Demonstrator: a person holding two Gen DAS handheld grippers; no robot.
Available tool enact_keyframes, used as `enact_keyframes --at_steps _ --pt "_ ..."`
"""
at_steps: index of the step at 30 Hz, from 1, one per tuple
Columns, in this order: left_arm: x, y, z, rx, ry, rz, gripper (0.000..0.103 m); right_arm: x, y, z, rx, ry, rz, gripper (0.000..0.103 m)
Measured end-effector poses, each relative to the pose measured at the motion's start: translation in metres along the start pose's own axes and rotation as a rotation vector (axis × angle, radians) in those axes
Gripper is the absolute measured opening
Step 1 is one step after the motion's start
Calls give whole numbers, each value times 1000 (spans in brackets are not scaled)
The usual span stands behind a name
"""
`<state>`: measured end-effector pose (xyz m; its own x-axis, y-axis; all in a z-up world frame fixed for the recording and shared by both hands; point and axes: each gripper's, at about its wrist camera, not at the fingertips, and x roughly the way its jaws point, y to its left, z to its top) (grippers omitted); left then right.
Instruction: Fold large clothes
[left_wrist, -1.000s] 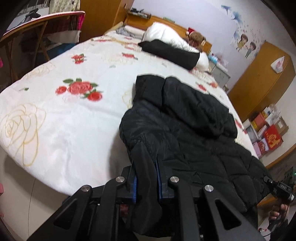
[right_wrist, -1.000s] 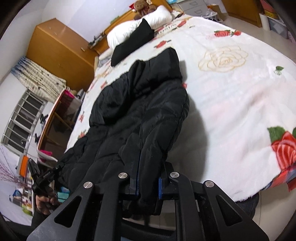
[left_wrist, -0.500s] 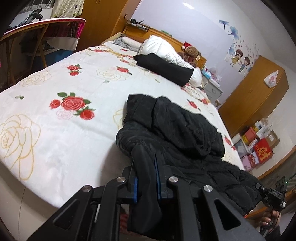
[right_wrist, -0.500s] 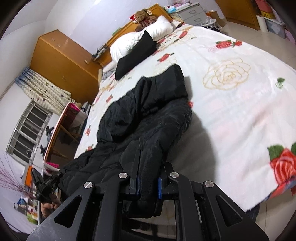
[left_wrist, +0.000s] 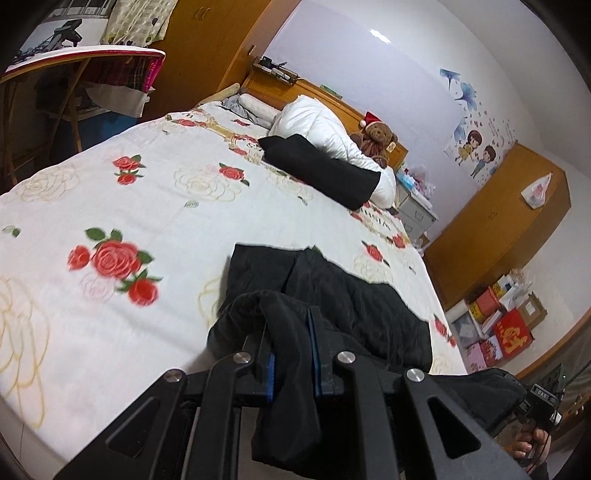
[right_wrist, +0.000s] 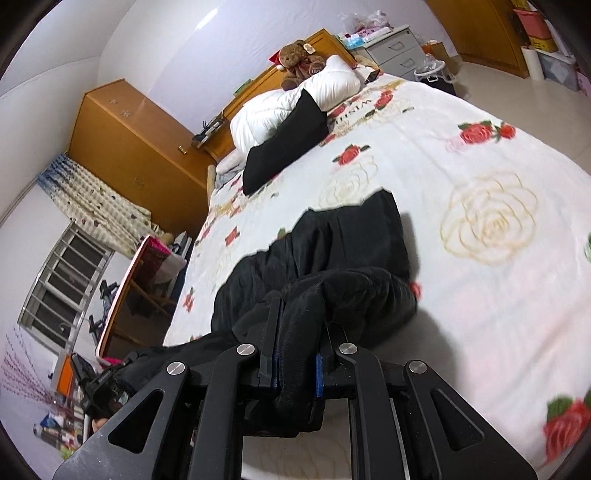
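Note:
A large black quilted jacket (left_wrist: 343, 302) lies across the near end of the bed (left_wrist: 155, 206), also in the right wrist view (right_wrist: 332, 251). My left gripper (left_wrist: 290, 343) is shut on a bunched edge of the jacket at its left corner. My right gripper (right_wrist: 295, 332) is shut on the jacket's other near corner. Both hold the near hem lifted off the rose-print bedspread (right_wrist: 480, 229). The far part of the jacket rests flat on the bed. The other gripper shows at each view's lower edge (left_wrist: 539, 406) (right_wrist: 99, 384).
A folded black garment (left_wrist: 317, 170) leans on white pillows (left_wrist: 317, 125) by a teddy bear (left_wrist: 376, 136) at the headboard. A wooden wardrobe (left_wrist: 495, 229), floor boxes (left_wrist: 498, 325), a desk (right_wrist: 125, 295), and a nightstand (right_wrist: 395, 48) surround the bed.
Both grippers have risen and moved forward over the bed with the hem, so the jacket's near part folds toward its far part and shows shorter.

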<state>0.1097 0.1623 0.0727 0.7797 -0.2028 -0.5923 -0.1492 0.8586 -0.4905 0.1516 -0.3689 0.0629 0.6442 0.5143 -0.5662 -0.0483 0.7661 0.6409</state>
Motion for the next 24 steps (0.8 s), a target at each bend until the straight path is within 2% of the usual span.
enact_keyframes --at_steps 7,13,18,24 --pt "57 -2 44 -39 18 19 15 48 4 49 18 15 -33 13" --pt "124 -1 71 -32 70 80 15 108 -6 85 37 70 -101 13" --pt "190 6 76 -6 144 145 15 161 -26 98 50 141 -170 13" --pt "250 17 65 17 218 197 16 213 -58 100 106 208 -215 15"
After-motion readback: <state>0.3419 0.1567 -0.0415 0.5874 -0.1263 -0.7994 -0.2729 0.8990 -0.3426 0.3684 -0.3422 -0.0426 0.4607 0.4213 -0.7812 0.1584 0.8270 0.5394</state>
